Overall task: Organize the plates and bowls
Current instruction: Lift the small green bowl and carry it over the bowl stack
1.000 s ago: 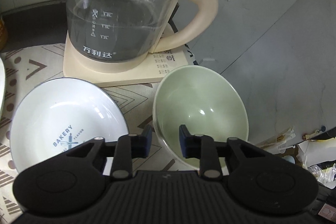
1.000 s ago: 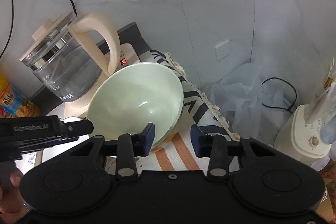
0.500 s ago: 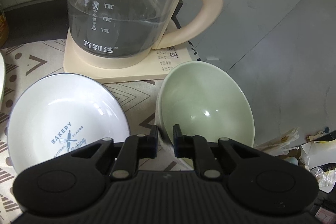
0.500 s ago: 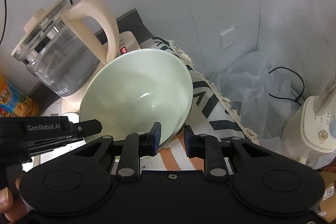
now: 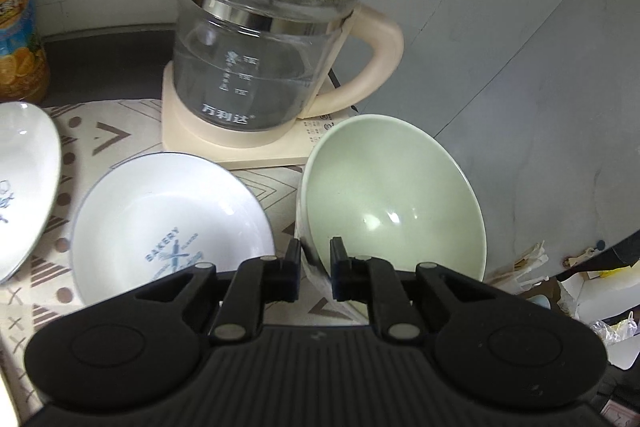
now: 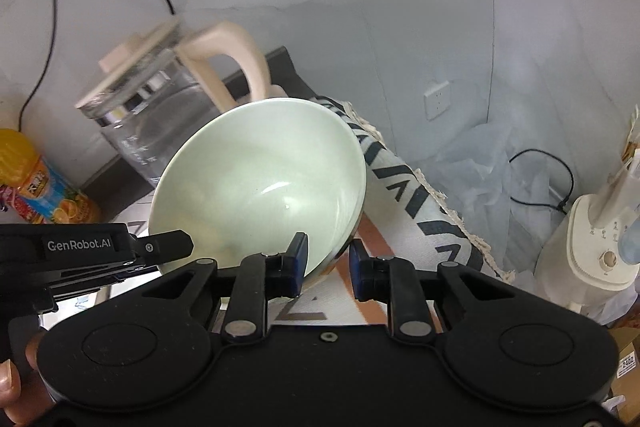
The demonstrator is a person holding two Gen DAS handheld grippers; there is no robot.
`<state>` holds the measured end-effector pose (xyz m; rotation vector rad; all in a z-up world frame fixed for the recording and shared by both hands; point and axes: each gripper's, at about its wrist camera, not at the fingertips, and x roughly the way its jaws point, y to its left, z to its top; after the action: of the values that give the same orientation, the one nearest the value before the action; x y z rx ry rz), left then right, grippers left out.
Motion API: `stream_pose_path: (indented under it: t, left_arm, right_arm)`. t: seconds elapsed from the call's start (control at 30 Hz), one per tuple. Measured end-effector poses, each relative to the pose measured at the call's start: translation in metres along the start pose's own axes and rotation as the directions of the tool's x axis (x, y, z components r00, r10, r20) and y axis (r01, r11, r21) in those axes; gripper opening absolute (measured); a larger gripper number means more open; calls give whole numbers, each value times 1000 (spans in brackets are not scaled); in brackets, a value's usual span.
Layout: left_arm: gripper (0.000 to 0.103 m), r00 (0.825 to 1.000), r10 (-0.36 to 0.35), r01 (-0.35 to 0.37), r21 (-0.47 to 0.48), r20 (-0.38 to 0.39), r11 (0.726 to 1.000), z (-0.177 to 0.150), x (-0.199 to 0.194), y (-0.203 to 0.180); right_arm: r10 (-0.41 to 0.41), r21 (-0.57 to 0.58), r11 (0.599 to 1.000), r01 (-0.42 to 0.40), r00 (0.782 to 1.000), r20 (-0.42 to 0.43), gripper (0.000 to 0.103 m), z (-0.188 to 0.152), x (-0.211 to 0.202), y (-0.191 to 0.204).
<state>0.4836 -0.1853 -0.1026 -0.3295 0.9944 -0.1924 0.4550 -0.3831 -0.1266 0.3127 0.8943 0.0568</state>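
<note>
The pale green bowl [image 5: 390, 195] sits at the right end of the patterned cloth [image 5: 100, 139], beside the cloth's fringed edge, beyond which the surface drops away toward a plastic bag [image 6: 492, 167]. The glass kettle [image 5: 260, 67] stands just behind the bowl; the white "BAKERY" bowl [image 5: 168, 227] lies just beside it on the left, leaving only a narrow gap.

The left gripper [image 5: 315, 269] is closed down on the green bowl's near-left rim, one finger inside and one outside. The right gripper [image 6: 327, 263] clamps the near-right rim likewise, jaws narrowly parted by the wall.

The green bowl is tilted, its opening facing up and toward the grippers. A second white dish [image 5: 24, 195] lies at far left.
</note>
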Motion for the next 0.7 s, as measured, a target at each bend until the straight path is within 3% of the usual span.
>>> stream_pose_path:
  t: [0.7]
  left_arm:
    - [13, 997, 5, -4, -11, 73, 1000, -44, -91, 42]
  right_arm:
    - [32, -59, 998, -28, 997, 71, 22, -49, -71, 55]
